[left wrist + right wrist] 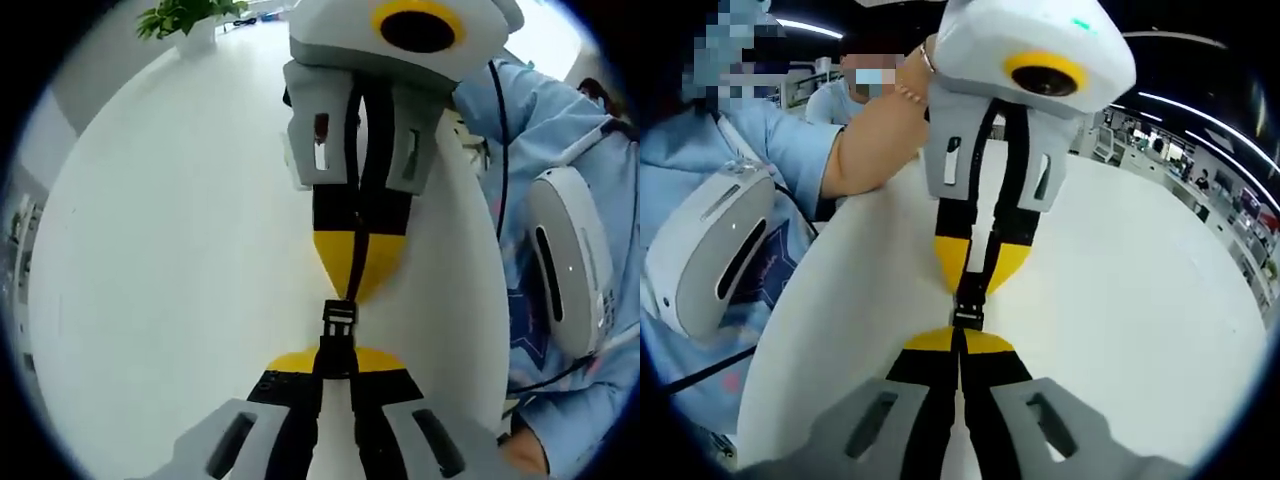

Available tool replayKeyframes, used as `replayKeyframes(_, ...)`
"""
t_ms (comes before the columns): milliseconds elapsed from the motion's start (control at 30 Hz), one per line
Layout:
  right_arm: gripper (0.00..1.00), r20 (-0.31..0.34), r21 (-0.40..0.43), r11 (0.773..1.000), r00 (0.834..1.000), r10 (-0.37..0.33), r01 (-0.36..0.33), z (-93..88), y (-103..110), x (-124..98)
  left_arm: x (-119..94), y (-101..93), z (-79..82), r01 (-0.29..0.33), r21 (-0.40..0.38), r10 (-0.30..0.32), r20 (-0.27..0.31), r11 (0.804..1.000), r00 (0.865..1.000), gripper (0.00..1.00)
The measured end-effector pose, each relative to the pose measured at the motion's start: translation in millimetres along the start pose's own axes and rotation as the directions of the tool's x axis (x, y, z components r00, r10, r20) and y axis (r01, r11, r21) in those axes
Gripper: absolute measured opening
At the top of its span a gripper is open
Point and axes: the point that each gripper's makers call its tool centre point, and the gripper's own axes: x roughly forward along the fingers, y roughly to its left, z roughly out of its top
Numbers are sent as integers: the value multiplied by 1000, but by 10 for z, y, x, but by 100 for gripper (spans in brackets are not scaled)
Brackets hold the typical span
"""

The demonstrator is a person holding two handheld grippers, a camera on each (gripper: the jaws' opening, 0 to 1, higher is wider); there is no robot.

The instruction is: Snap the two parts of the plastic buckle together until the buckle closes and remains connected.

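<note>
While clamped: buckle (339,330) between claws.

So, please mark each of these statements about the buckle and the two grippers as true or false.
1. The two grippers face each other tip to tip. True: the left gripper meets the right gripper.
2. The black plastic buckle lies flat on the white table. False: it is held between the gripper tips.
3. Both grippers stand wide open. False: both are shut on the strap.
4. A potted plant stands at the table's far edge. True.
</note>
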Motion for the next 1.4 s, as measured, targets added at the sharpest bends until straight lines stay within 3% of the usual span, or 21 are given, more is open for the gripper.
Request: replayKeyframes(1400, 2, -20, 8, 1000, 1000, -6, 6, -33, -76, -34, 24, 38, 20, -4, -10, 4, -2, 1000, 1000, 9)
